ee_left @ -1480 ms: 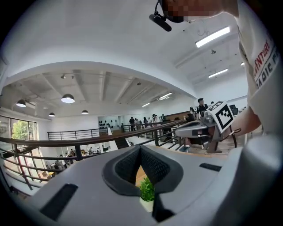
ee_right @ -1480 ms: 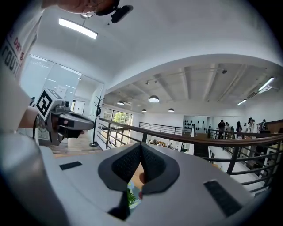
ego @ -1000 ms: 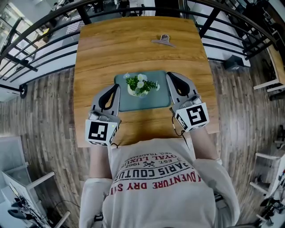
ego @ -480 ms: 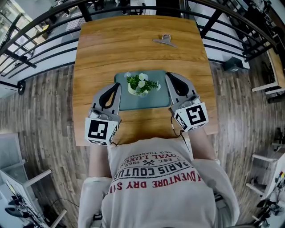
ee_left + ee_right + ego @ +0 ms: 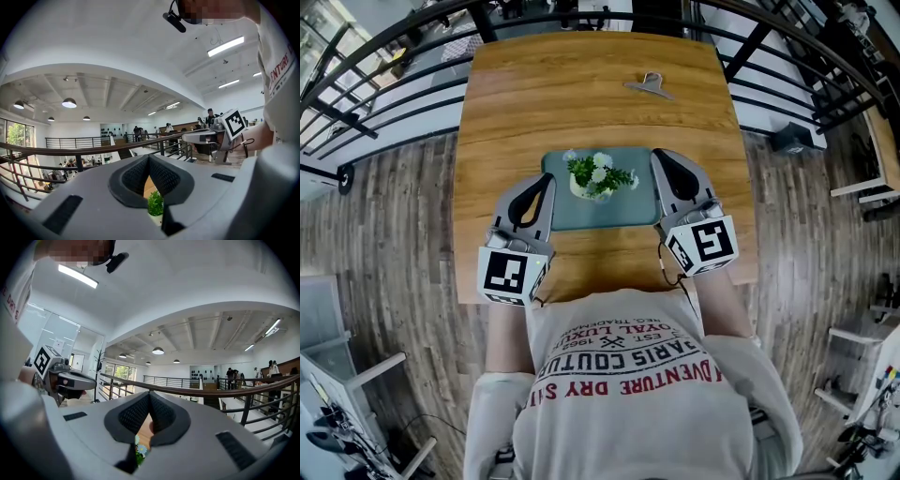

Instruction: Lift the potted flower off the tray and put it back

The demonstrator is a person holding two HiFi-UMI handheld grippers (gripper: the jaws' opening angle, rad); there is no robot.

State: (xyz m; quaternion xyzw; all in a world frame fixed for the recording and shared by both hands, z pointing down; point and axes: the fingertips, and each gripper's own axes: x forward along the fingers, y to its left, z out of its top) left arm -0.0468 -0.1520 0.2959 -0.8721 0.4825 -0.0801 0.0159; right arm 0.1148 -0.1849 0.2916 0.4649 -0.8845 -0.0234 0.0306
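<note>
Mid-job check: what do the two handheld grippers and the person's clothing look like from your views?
The left gripper and right gripper have light grey shells around black, textured pads. Each carries a white cube printed with black square markers. A thin dark cable loops under the right one's cube. The person wears a pale T-shirt with red and dark lettering.

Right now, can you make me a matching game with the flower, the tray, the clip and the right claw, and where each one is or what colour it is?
Things:
1. flower
2. tray
3. clip
4. right claw

Matches:
A. alone at the far end of the table
B. shut, at the tray's right edge
C. standing on the tray
D. grey-green

Pairs: 1-C, 2-D, 3-A, 4-B
</note>
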